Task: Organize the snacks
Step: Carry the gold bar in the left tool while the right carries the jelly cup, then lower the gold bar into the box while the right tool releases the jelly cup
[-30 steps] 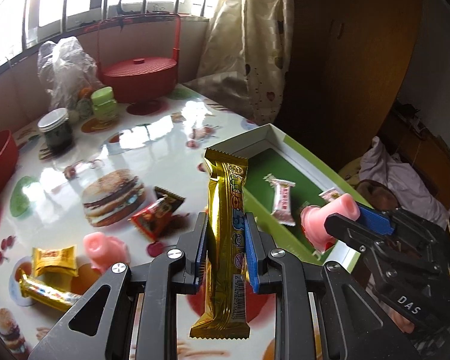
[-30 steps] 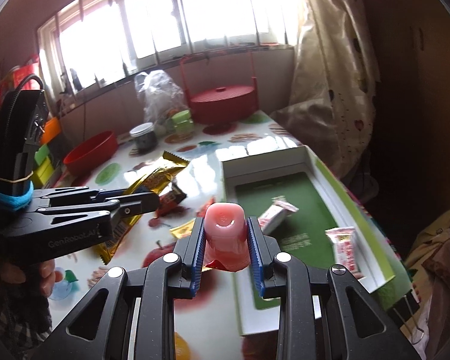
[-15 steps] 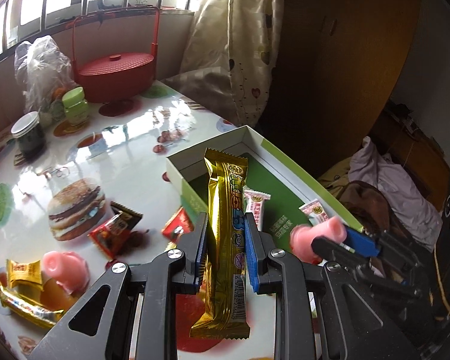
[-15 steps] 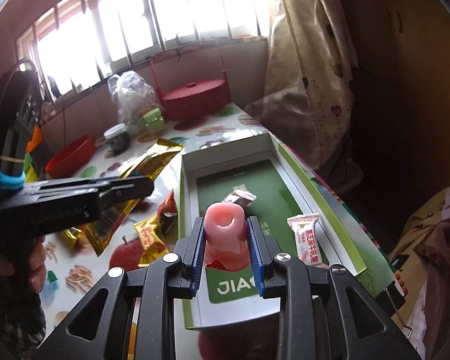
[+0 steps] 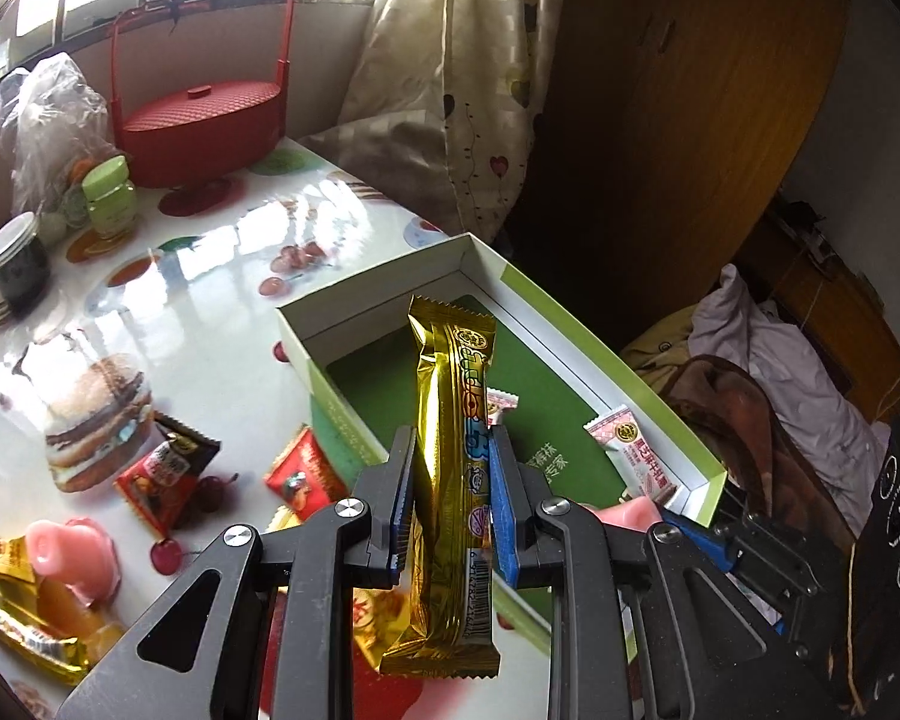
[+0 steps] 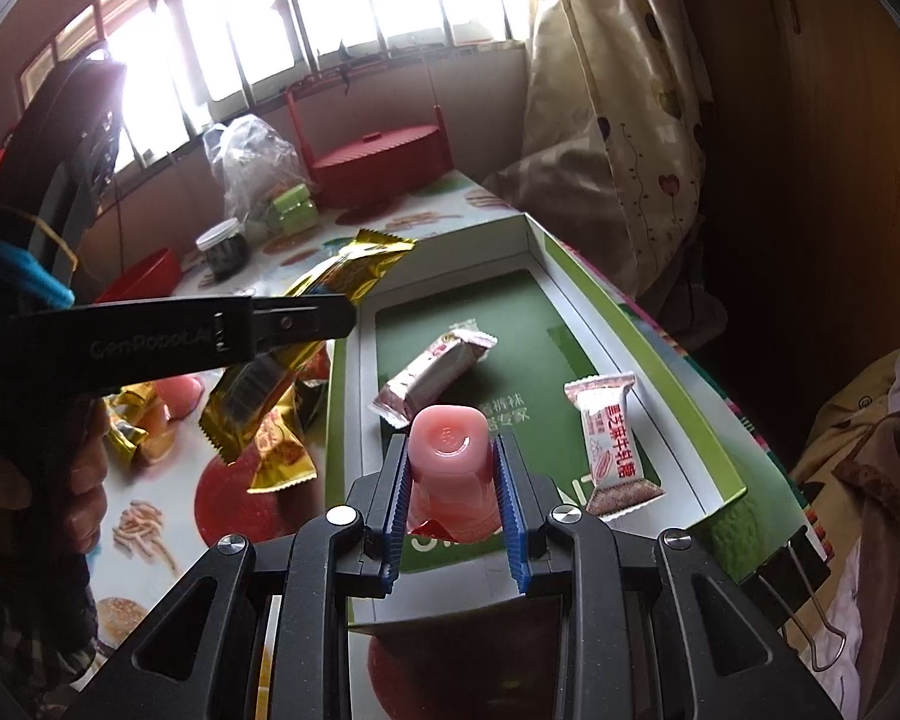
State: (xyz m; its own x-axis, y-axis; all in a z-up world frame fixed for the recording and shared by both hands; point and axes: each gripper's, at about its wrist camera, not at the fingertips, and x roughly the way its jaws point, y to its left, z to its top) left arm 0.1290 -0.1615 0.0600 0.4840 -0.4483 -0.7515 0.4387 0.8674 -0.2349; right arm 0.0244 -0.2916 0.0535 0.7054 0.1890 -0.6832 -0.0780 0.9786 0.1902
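Two grippers, each clamping a snack, hang over the shallow white-walled, green-floored cardboard box.

The left gripper pinches a long gold foil bar upright above the box's near-left wall. The right gripper grips a pink jelly cup low over the floor, possibly touching. Two pink-white wrapped candies lie inside.

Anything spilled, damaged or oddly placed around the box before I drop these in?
Nothing spilled or damaged. One wrapped candy lies askew across the box floor, and several snacks remain scattered on the table.
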